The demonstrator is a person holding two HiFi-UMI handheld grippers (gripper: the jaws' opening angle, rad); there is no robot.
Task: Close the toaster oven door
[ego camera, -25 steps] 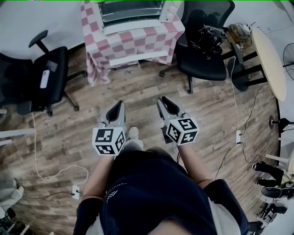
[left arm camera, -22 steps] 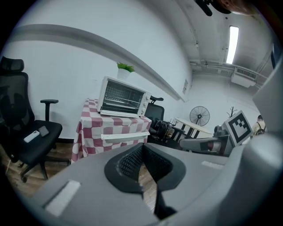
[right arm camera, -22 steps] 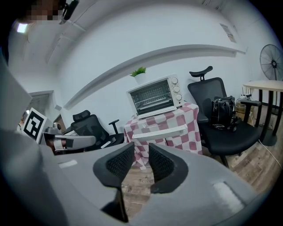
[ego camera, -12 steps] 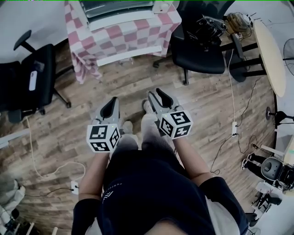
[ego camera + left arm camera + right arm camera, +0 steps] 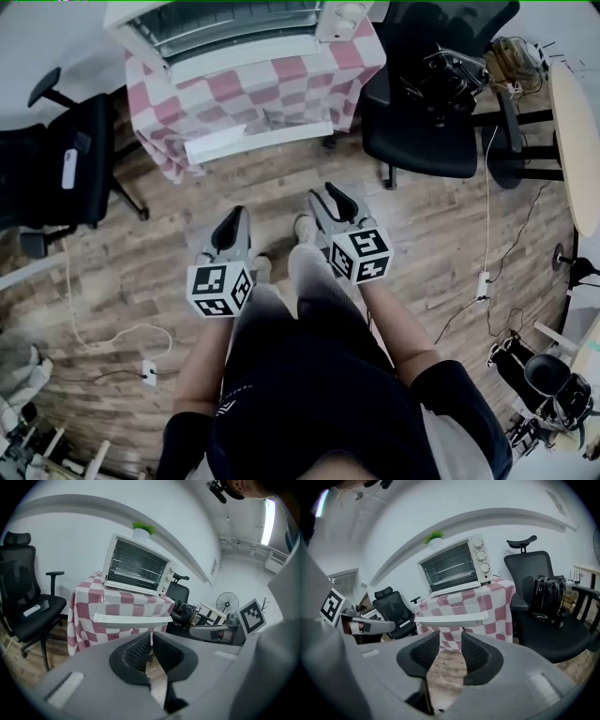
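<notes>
The table (image 5: 281, 89) in its red-and-white checked cloth stood across the wood floor, with the toaster oven (image 5: 234, 28) on top of it, well apart from both grippers. The left gripper (image 5: 233, 217) held its fingers almost pressed together on nothing. The right gripper (image 5: 326, 194) was spreading its fingers, empty.

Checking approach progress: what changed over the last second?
The person stepped toward the toaster oven, now nearer in the head view. The right gripper is opening its jaws, nothing between them. The left gripper stays shut and empty; the oven door is still open.
</notes>
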